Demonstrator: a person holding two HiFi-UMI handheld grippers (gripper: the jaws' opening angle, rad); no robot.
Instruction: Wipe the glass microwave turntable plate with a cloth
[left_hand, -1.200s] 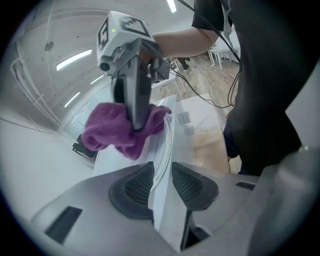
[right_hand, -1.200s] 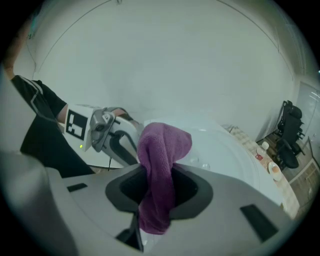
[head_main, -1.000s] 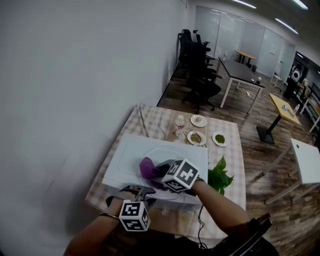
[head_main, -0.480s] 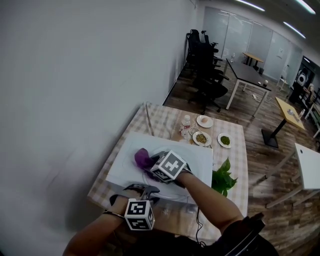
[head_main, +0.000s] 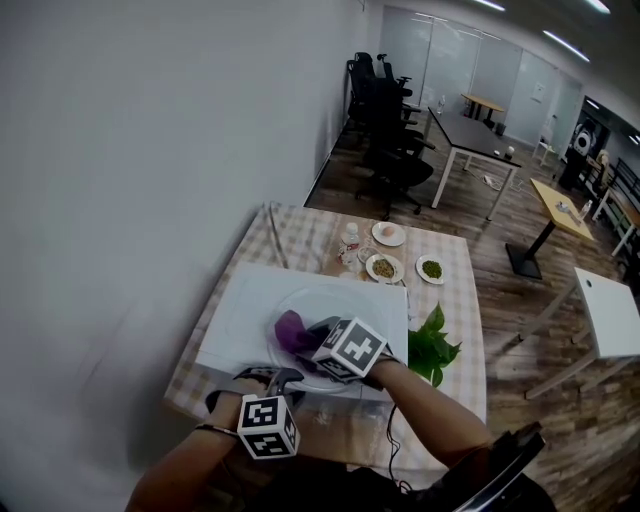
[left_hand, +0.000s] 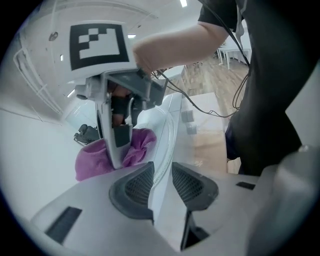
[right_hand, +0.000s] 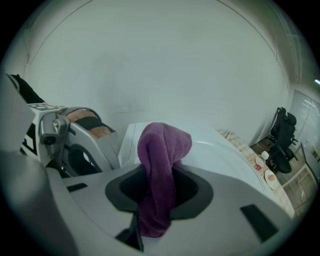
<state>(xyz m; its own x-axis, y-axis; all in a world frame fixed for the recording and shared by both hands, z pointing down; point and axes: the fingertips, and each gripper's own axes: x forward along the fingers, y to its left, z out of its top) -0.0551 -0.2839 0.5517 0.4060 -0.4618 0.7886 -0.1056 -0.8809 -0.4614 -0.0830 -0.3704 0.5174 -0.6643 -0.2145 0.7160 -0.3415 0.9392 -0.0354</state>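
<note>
The glass turntable plate (head_main: 338, 298) lies flat on top of a white microwave (head_main: 238, 312). My left gripper (head_main: 274, 379) is at the plate's near rim. In the left gripper view the plate's rim (left_hand: 165, 134) runs between the two dark pads (left_hand: 134, 186), and the left gripper (left_hand: 162, 181) is shut on it. My right gripper (head_main: 318, 336) is shut on a purple cloth (head_main: 291, 329), which rests on the plate's near left part. In the right gripper view the cloth (right_hand: 161, 150) hangs bunched from the jaws of the right gripper (right_hand: 159, 189) over the plate (right_hand: 226, 151).
The microwave stands on a table with a checked cloth (head_main: 296, 232). Beyond it are three small dishes of food (head_main: 384, 267) and a bottle (head_main: 349, 241). A green leafy plant (head_main: 432, 350) is at its right. A white wall (head_main: 150, 150) runs along the left. Office chairs and tables stand farther back.
My right gripper has pushed the cloth away across the plate and drawn it back toward me. The left gripper has stayed on the rim.
</note>
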